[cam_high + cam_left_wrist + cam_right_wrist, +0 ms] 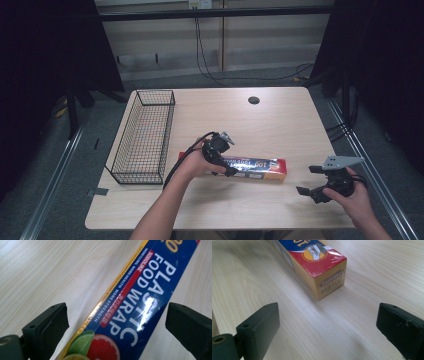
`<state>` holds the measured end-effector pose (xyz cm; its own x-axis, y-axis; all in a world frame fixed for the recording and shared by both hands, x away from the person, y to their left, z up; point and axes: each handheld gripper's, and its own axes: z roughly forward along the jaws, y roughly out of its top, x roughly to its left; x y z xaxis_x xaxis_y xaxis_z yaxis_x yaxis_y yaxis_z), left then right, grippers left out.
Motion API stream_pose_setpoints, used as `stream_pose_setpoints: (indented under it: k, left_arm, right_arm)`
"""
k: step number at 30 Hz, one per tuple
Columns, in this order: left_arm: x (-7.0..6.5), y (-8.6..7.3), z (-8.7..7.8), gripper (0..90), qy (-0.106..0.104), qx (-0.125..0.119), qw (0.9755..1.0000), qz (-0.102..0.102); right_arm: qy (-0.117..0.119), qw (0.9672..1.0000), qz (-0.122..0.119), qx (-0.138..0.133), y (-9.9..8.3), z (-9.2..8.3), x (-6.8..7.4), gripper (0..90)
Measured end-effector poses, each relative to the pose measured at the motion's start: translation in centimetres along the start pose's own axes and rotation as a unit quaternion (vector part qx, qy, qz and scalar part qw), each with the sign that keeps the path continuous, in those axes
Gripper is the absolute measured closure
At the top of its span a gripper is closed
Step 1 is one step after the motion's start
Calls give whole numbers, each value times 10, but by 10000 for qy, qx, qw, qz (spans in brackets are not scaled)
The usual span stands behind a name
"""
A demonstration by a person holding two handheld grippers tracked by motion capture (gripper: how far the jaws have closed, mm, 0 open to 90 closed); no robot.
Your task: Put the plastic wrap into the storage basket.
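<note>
A long box of plastic food wrap [260,167], blue, red and yellow, lies flat on the wooden table [300,115], running left to right. My left gripper [226,169] hangs over its left part, pointing down. In the left gripper view the box [140,297] runs diagonally between the jaws of that gripper [117,312], which stand open with a gap on each side. My right gripper [306,180] is held open to the right of the box. In the right gripper view its jaws [328,312] have bare table between them, with the box's yellow end [322,262] ahead.
A black wire basket [145,135] stands along the table's left side, with nothing in it. A round cable hole [253,100] sits near the far edge. Cables trail on the floor behind the table.
</note>
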<state>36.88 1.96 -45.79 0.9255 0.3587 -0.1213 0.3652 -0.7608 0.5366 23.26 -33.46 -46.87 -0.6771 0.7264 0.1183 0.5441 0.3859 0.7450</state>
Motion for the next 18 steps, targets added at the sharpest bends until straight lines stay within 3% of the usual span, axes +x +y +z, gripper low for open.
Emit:
stream_pose_setpoints:
  k: [5,11,16,17,18]
  left_arm:
    - [1,0,2,48,-68,1,10000,24]
    - [-1,-2,6,60,-81,176,9998,31]
    - [-4,-2,9,89,63,128,9999,23]
    - [-3,-2,10,102,67,306,9992,235]
    - [-3,-2,10,111,67,306,9992,235]
  right_arm:
    - [7,10000,10,-29,0,0,0,50]
    - [4,10000,24,-32,0,0,0,50]
    - [-6,10000,11,-37,0,0,-1,50]
    - [8,10000,25,-41,0,0,-1,50]
    - [8,10000,25,-41,0,0,-1,50]
